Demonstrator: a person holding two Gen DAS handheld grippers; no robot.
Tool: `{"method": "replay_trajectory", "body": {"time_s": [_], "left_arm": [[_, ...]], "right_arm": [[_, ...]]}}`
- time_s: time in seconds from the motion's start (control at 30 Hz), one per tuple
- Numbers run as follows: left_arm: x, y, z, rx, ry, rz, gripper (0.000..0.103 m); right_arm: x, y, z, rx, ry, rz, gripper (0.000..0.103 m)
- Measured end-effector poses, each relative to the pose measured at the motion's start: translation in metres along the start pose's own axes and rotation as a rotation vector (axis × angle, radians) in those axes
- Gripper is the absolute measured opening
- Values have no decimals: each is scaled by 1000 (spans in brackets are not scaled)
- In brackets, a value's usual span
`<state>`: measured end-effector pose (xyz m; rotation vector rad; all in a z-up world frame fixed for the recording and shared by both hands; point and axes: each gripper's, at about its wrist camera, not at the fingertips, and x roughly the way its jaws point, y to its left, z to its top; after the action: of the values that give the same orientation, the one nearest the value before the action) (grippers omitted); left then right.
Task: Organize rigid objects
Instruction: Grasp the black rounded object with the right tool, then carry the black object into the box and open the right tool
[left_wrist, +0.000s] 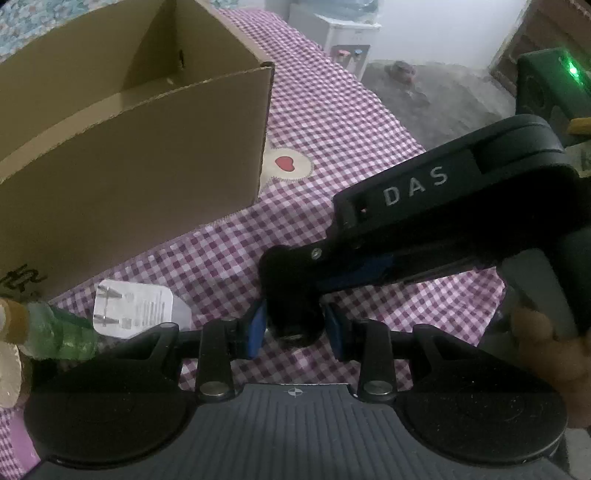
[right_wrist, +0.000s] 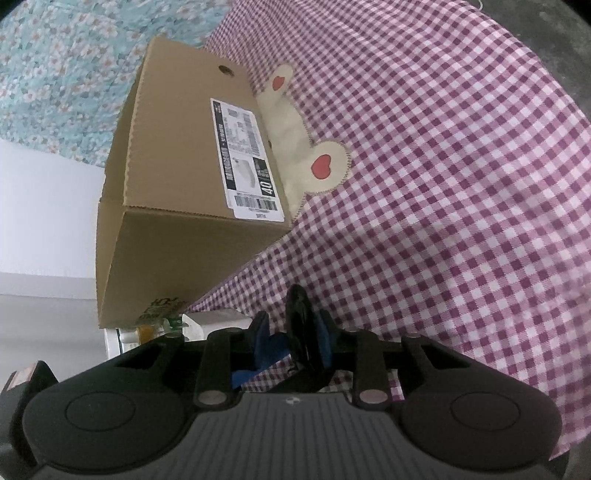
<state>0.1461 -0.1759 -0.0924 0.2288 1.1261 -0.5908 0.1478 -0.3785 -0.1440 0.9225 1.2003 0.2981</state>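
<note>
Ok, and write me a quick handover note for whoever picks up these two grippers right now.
Left gripper: shut on a small black object, low over the checked cloth.
Right gripper: its pads flank the same black object; a firm grip is not clear.
Cardboard box: open-topped, just beyond on the cloth; the part of its inside in view shows nothing.
Left to do: black object, white plug and green bottle are outside the box.
</note>
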Motion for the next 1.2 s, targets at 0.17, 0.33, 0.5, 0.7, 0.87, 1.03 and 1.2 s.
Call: {"method": "replay_trajectory", "body": {"time_s": [0.17,0.33,0.5,0.7,0.87,1.03,1.2], "left_arm": [[0,-2,2,15,-2,9,34],[-1,-4,2,29,-8,29,31],[-1,-3,4,24,-13,25,24],[-21,-8,5,46,-46,16,24],[-50,-17,2,58,-119,4,24],[-92,-22,-2,42,-211,4,24],[-143,-16,-3,2,-301,41,24]], "right_arm": [[1,8,-9,-4,10,27,30],[8,9,-12,-15,-5,19,22],[6,16,-16,-44,-29,1,21],[-10,28,-23,-68,-70,4,20],[-37,54,-35,-124,-125,-4,20],[-64,94,-50,-212,-184,-2,20],[-82,143,-60,-326,-220,36,20]]}}
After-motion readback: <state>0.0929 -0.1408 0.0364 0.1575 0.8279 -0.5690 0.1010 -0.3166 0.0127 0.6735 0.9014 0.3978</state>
